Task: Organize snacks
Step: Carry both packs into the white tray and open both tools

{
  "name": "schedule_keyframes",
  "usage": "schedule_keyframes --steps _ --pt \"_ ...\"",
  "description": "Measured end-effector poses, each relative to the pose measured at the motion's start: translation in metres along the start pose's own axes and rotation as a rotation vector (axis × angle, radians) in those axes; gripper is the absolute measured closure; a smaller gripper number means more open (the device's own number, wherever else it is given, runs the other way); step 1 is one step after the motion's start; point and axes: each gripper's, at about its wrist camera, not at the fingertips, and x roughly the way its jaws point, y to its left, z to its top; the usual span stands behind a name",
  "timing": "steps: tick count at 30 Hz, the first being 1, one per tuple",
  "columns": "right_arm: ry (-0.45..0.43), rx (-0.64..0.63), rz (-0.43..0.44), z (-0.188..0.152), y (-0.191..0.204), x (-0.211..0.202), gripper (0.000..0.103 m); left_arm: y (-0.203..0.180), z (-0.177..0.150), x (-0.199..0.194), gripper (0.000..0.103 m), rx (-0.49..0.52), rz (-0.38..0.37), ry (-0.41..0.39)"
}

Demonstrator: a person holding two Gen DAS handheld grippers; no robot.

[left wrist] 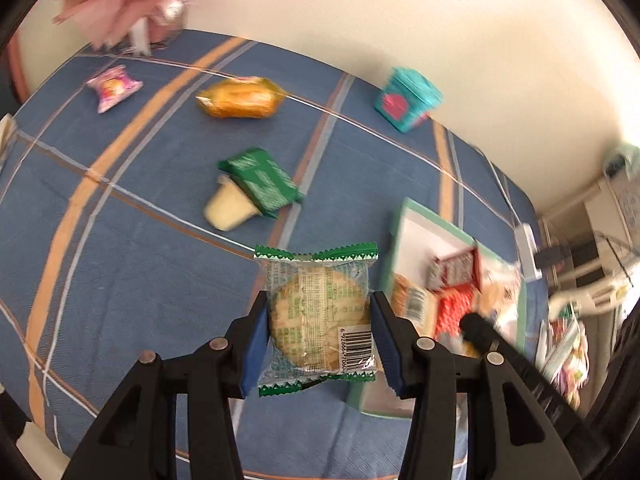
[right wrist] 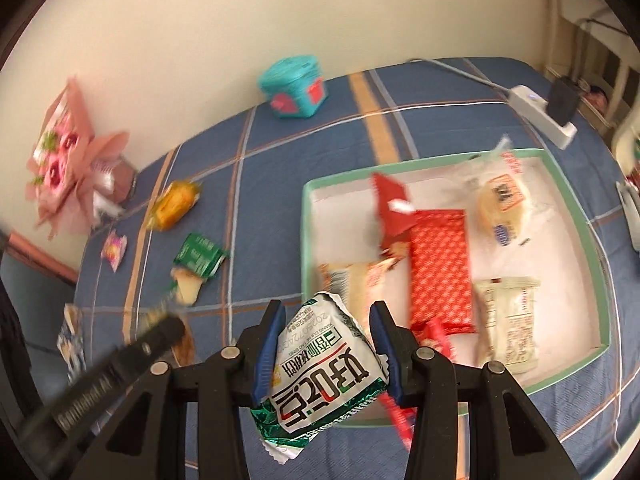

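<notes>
Left wrist view: left gripper (left wrist: 319, 334) jaws clamp cracker packet (left wrist: 318, 312), long axis pointing away.

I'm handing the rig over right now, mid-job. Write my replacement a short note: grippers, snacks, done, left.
Left gripper: shut on a round cracker packet.
Right gripper: shut on a white-and-green snack bag, beside the tray.
Done: several snacks already lie in the green-rimmed tray.
Left: bin both held packets, then the orange packet, green packet, cream wedge and pink packet loose on the blue cloth.
</notes>
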Motion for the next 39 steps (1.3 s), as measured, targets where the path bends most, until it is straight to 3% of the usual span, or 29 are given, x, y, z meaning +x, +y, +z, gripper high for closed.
schedule_keyframes --steps 4,8,16,28,34,39 --pt "-0.018 0.112 -0.047 0.012 -0.042 -0.004 0.056 -0.032 -0.01 0.011 0.053 0.112 -0.015 0.037" --pt "-0.034 0.199 -0.115 0.018 -0.079 -0.009 0.056 -0.065 -0.026 0.023 0.053 0.213 -0.094 0.092" --pt "-0.038 0.302 -0.182 0.023 -0.127 -0.012 0.056 -0.112 -0.036 0.034 0.053 0.353 -0.11 0.07" --pt "0.029 0.302 -0.149 0.021 -0.131 0.018 0.056 -0.136 -0.036 0.063 0.052 0.433 -0.1 0.041" --pt "0.035 0.292 -0.149 0.022 -0.128 0.02 0.055 -0.133 -0.036 0.068 0.052 0.425 -0.107 0.053" --pt "0.032 0.293 -0.098 0.027 -0.125 0.019 0.052 -0.139 -0.041 0.069 0.036 0.451 -0.1 0.051"
